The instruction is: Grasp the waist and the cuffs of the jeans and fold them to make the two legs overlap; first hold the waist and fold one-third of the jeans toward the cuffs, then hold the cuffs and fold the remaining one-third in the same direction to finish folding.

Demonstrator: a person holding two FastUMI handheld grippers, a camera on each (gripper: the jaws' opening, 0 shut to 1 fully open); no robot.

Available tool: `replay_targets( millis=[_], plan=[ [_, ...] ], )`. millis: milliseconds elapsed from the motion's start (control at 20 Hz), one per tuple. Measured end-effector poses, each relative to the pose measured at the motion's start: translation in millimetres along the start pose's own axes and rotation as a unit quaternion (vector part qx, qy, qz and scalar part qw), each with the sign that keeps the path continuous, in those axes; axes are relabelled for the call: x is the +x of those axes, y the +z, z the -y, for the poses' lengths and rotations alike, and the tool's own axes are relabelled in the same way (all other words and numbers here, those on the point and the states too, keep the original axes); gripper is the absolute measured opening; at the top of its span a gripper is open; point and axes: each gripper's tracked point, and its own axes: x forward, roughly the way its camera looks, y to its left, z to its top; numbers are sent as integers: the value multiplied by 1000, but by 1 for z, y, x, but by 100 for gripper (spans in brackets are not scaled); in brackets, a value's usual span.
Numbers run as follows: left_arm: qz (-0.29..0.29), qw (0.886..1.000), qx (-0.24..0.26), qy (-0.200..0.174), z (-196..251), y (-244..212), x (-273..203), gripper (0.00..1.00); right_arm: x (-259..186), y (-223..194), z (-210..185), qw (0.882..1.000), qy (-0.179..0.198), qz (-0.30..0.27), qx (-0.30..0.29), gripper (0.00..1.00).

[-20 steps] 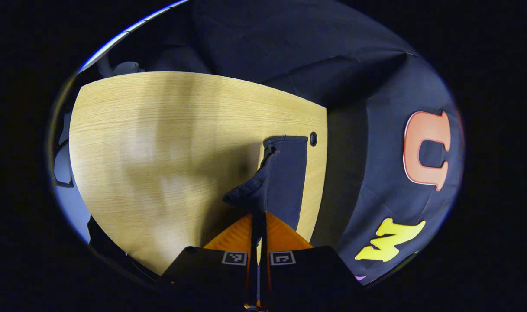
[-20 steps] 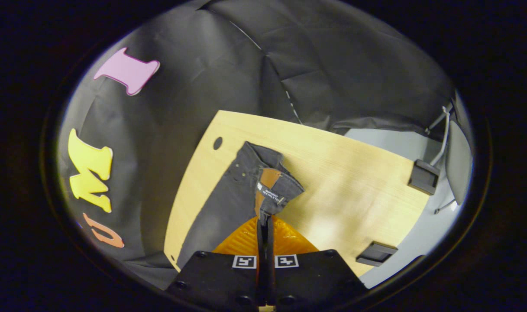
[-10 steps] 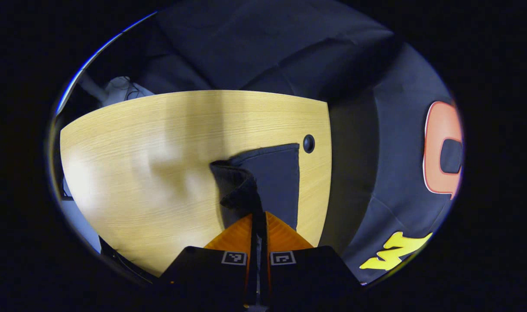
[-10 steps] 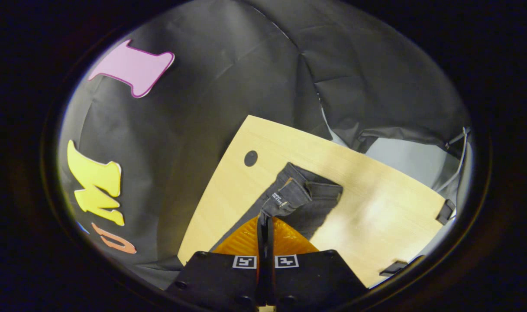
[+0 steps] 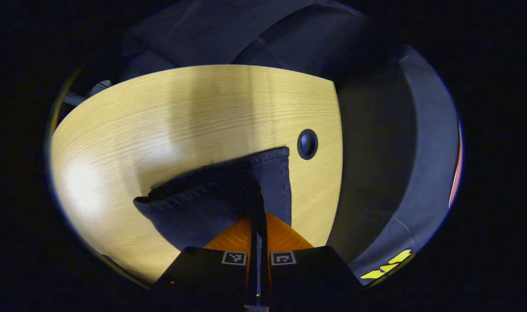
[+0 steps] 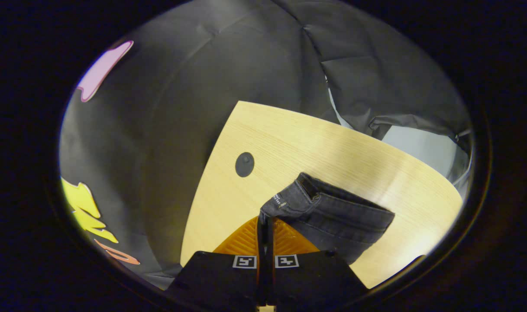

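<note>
1. While you hold both grippers low, the desk (image 5: 116, 130) spreads pale beneath them, a round hole (image 5: 307, 144) near its edge.
2. Your jeans (image 6: 337, 216) lie on it, bunched.
3. Your left gripper (image 5: 259, 216) has its fingers closed on the cuff (image 5: 228, 182).
4. Your right gripper (image 6: 265, 223) pinches the waist (image 6: 289, 201) likewise.

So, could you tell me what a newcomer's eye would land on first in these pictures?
Probably the dark denim jeans, bunched on the pale wooden table and pinched in both views: the left gripper holds one end, and the right gripper holds the waistband end. Next, the round dark hole in the tabletop, just beyond the jeans.
</note>
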Motion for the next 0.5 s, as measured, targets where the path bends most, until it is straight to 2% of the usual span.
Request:
replay_targets(
  millis=[200,300,500],
  plan=[
    [0,1000,17,3,9,4,11,6,14,1,3,1000,-3,-5,-9,1],
    [-5,999,33,17,5,4,16,7,19,1,4,1000,-3,-8,-9,0],
    [-37,997,59,26,4,0,20,10,27,-1,6,1000,-4,-11,-19,1]
  ],
)
